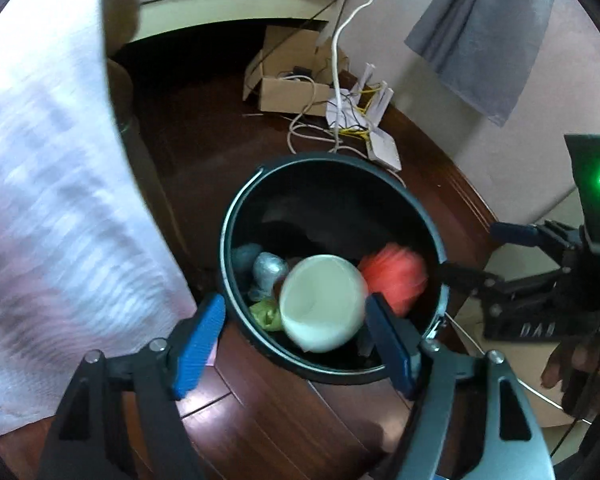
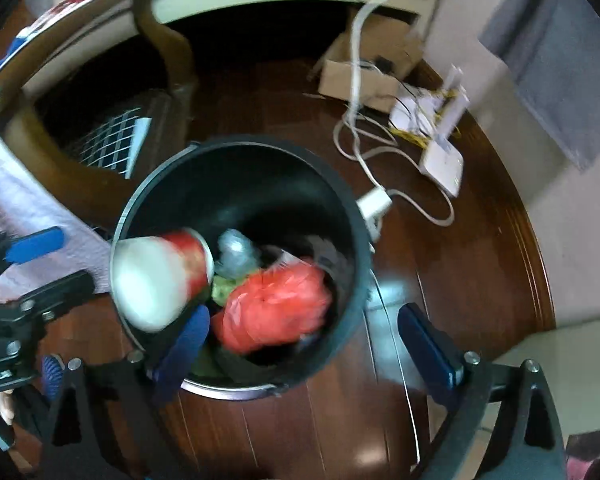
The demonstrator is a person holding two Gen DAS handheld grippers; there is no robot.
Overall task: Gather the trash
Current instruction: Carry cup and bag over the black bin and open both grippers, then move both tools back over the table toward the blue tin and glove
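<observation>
Both tongs, left gripper [image 1: 292, 344] and right gripper [image 2: 312, 344], are spread open over the black bin [image 1: 236, 216], cup [image 1: 320, 304] at its 6 o'clock, red bag [image 1: 394, 276] at 4; drop step judged underway, withdrawal and more trash needed next.

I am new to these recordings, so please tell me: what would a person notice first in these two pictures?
First, the black bin on the dark wooden floor, with both open grippers above it. A paper cup, blurred, is at the near-left rim, and a crumpled red bag lies inside beside a silver foil ball. Behind, white cables run past a cardboard box.
</observation>
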